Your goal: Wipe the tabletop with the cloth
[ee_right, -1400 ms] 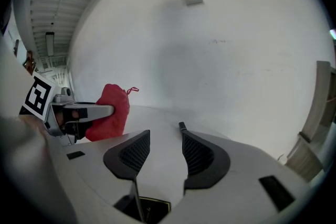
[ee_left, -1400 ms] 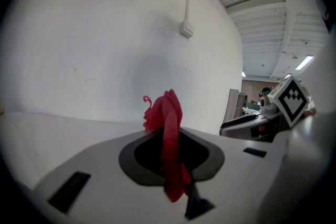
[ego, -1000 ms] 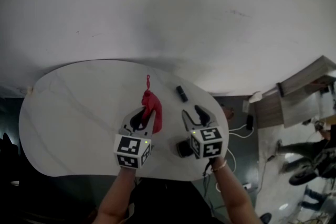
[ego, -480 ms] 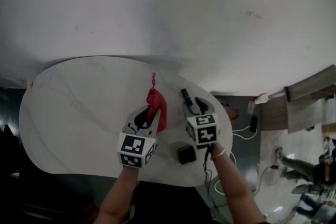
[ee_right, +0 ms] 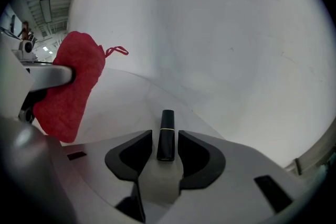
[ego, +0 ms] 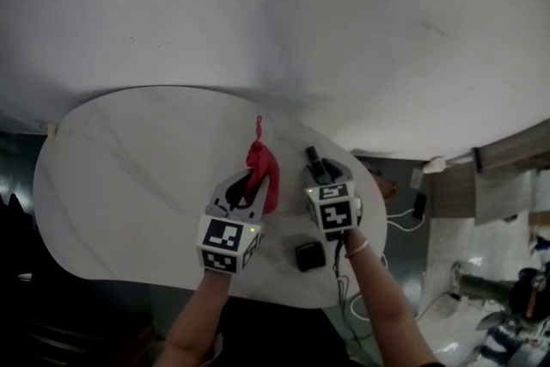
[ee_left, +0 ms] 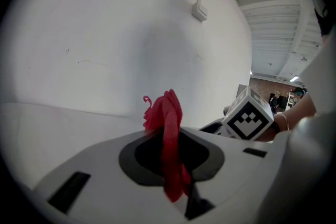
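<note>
Nearest you, both forearms come in over the near edge of the counter [ego: 120,176], wrists roughly level and side by side. A small black box [ego: 309,255] sits on the counter between them, just behind the right cube.

Your left hand-held gripper [ego: 244,189] is clenched on the red cloth [ego: 263,166]. The fabric is pinched into a narrow fold between the jaws, with a bunch standing out ahead and a tail hanging below. It is held off to the side, probably parked while the right hand deals with clutter. Whether the tail touches the surface can't be told.

Your right hand-held gripper [ego: 320,174] points forward and low. Its jaws are slightly apart and straddle a black tube [ee_right: 166,136] with a gold band, which lies lengthwise on the counter. A thin gap shows on each side, so no grip yet. This is likely lined up to clear the tube from the wiping path.

Beyond lies bare counter, then a plain white wall [ego: 258,4].
</note>
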A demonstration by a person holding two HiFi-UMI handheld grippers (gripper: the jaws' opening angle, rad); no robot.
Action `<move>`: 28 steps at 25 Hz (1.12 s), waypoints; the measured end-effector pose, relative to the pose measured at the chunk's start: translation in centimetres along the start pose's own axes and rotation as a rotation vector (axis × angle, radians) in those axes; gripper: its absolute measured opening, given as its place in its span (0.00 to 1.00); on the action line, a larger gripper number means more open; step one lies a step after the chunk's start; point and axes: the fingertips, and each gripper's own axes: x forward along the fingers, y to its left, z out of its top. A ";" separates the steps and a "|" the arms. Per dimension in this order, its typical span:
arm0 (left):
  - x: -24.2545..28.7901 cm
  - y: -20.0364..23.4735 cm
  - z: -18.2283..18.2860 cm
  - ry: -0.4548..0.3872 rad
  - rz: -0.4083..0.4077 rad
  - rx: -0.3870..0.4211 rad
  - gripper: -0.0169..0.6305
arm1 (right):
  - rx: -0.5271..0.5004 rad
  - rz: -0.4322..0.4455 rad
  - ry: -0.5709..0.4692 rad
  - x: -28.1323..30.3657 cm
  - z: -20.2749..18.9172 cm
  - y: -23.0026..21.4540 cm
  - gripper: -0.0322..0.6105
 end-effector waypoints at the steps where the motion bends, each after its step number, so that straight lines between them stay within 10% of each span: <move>1: -0.1 0.1 0.1 -0.002 0.002 0.002 0.12 | -0.002 0.000 -0.005 0.0 0.0 0.1 0.28; 9: -1.4 0.3 0.0 -0.008 0.012 0.009 0.12 | 0.034 0.001 -0.040 -0.4 0.2 -0.1 0.19; 19: -1.8 -2.1 1.3 -0.030 -0.046 0.027 0.12 | 0.140 -0.058 -0.327 -12.8 2.0 -3.3 0.19; 28: 2.7 -12.2 2.4 0.009 -0.282 0.104 0.12 | 0.344 -0.194 -0.473 -22.1 -2.1 -7.3 0.19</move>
